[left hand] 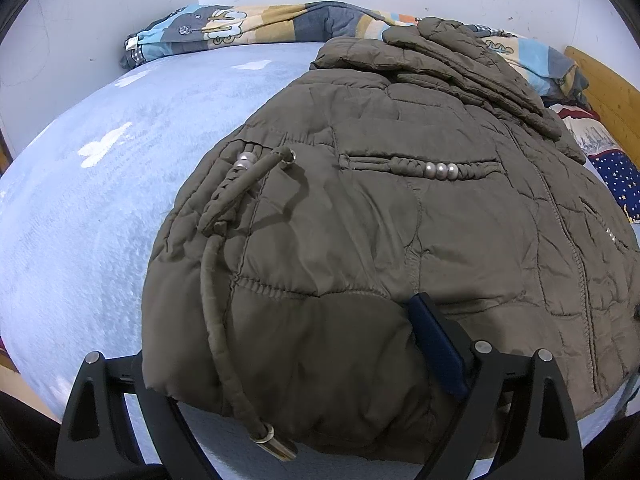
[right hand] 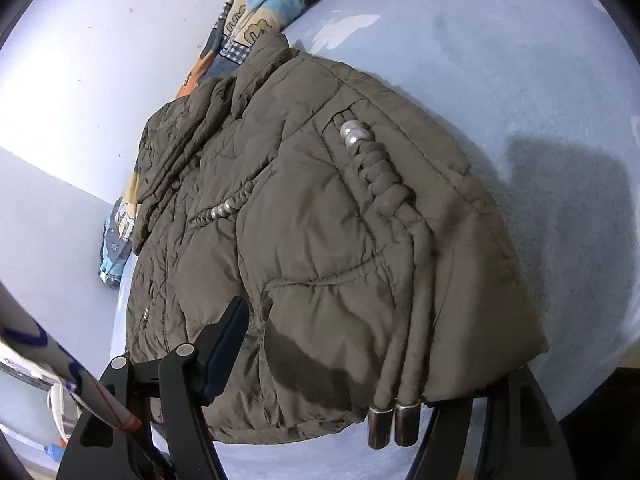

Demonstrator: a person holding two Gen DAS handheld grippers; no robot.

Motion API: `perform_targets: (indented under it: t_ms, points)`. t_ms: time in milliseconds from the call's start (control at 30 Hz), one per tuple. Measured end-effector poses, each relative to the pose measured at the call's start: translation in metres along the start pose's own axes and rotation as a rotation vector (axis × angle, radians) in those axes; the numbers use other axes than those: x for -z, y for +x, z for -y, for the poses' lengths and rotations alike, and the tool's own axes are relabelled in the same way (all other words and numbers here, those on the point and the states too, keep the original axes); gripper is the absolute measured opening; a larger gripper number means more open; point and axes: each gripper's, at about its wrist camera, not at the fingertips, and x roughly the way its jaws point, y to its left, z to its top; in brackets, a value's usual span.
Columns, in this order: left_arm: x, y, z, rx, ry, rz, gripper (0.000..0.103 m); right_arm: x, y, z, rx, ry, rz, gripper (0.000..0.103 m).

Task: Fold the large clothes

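Observation:
An olive-brown quilted jacket (left hand: 400, 216) lies folded on a light blue bed sheet (left hand: 100, 200), with pearl-trimmed pockets and metal-tipped drawcords (left hand: 218, 320). My left gripper (left hand: 280, 340) straddles its near hem with the jaws wide. Its right finger (left hand: 436, 344) rests against the fabric, and the left one is hidden under the jacket. In the right wrist view the jacket (right hand: 320, 220) also fills the space between the fingers of my right gripper (right hand: 368, 336). That gripper's left finger (right hand: 224, 344) lies on the fabric and its right finger is covered. Neither gripper pinches the cloth.
A patterned quilt (left hand: 260, 28) is bunched along the white wall behind the jacket. A star-print pillow (left hand: 616, 176) and a wooden headboard (left hand: 608, 88) sit at the right. A white pole with blue markings (right hand: 60, 364) crosses the lower left of the right wrist view.

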Motion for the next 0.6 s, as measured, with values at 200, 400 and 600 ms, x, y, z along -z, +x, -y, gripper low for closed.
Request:
perform_targets:
  t_ms: [200, 400, 600]
  points:
    - [-0.001, -0.001, 0.002, -0.009, 0.018, 0.012, 0.091, -0.002, -0.006, -0.014, 0.082, -0.108, 0.038, 0.046]
    - [-0.001, -0.004, 0.004, -0.014, 0.031, 0.028, 0.086, -0.002, 0.004, -0.008, 0.097, -0.096, 0.009, 0.044]
    - [0.000, -0.007, 0.009, -0.028, 0.055, 0.044, 0.080, -0.001, 0.007, -0.005, 0.082, -0.074, 0.009, 0.048]
